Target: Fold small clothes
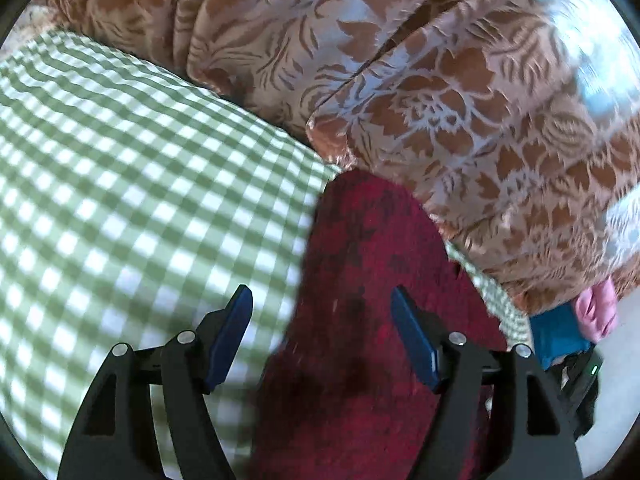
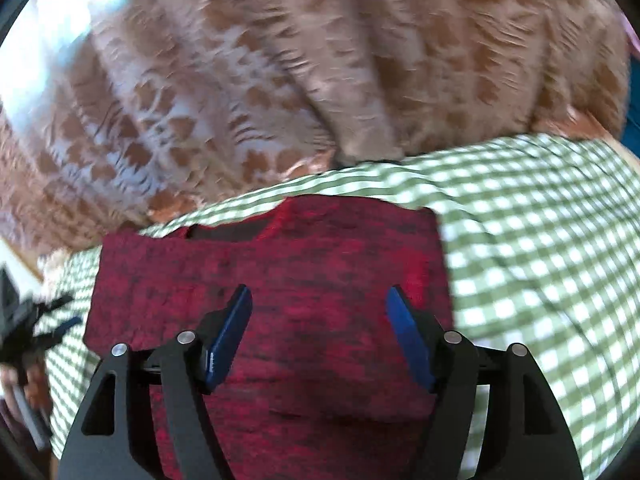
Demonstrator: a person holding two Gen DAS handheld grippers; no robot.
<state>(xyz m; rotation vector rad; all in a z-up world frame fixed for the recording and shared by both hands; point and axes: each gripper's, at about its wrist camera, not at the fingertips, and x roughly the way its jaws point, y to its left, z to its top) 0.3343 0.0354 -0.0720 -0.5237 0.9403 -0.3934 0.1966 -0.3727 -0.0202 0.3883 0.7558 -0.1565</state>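
A dark red garment (image 1: 372,320) with black mottling lies flat on a green-and-white checked cloth (image 1: 120,184). My left gripper (image 1: 321,294) hovers over the garment's left edge, jaws open, and neither blue pad touches fabric. In the right wrist view the red garment (image 2: 320,256) looks folded into a rough rectangle with a neckline notch at its far edge. My right gripper (image 2: 320,294) stands open above its middle, with nothing pinched. The left gripper (image 2: 28,320) shows blurred at the far left of that view.
A brown and pale floral fabric (image 1: 420,92) hangs in folds right behind the checked cloth (image 2: 540,240). Pink cloth (image 1: 596,312) and a blue item (image 1: 556,332) sit at the right edge. A bright window (image 1: 592,32) is at the upper right.
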